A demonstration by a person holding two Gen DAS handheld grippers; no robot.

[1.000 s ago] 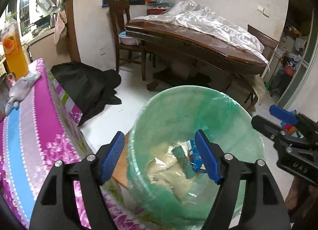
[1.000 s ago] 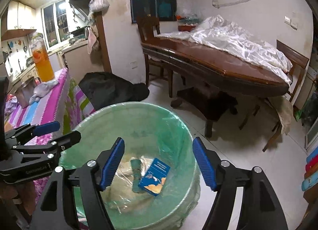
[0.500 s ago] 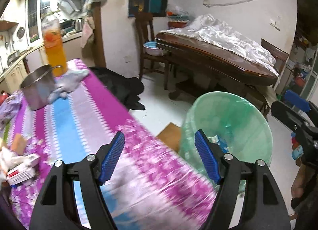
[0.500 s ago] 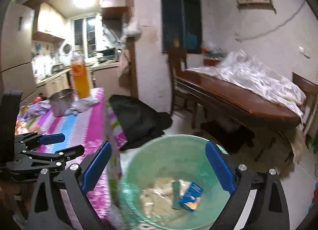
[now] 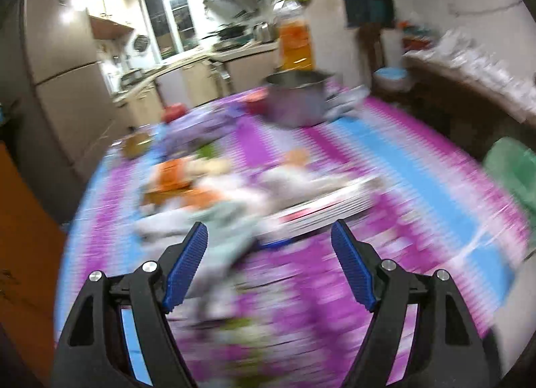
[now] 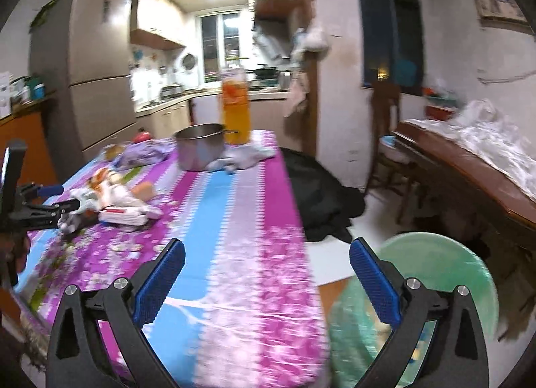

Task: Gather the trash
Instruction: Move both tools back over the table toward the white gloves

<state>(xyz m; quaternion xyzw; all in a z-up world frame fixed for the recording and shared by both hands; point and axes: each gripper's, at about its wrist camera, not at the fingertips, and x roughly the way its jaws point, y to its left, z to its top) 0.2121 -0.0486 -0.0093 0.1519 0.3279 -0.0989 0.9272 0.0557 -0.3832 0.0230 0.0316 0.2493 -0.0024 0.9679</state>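
Left gripper [image 5: 268,247]: black frame, blue ribbed pads, jaws standing apart and just widened slightly; nothing between them. It hangs above the table, aimed down at a heap of trash. Left wrist view is heavily motion-blurred, so single items are hard to separate.

Trash pile [image 5: 214,187]: white crumpled paper, orange wrappers and a flat white-and-red carton [image 5: 321,210], lying toward the left edge of the table, just ahead of the left pads. In the right wrist view the same pile [image 6: 114,200] sits directly at the left gripper's tips [image 6: 63,210]; contact cannot be told.

Right gripper [image 6: 266,260]: jaws spread very wide, having just been opening; empty. It is over the near right corner of the table, its right finger over the bin.

Table [image 6: 234,220]: covered with a glossy cloth in magenta, blue and lilac stripes with a floral border.

Far end of the table: a steel pot [image 6: 199,146], a tall clear bottle of orange liquid [image 6: 236,116] behind it, a white cloth [image 6: 246,155] beside both, and a purple crumpled bag [image 6: 144,151] to the pot's left.

Green bin lined with a translucent green bag [image 6: 445,270]: on the floor just off the table's near right corner; some pale trash shows inside.

Black cloth heap [image 6: 321,193]: on the floor beside the table's right edge.
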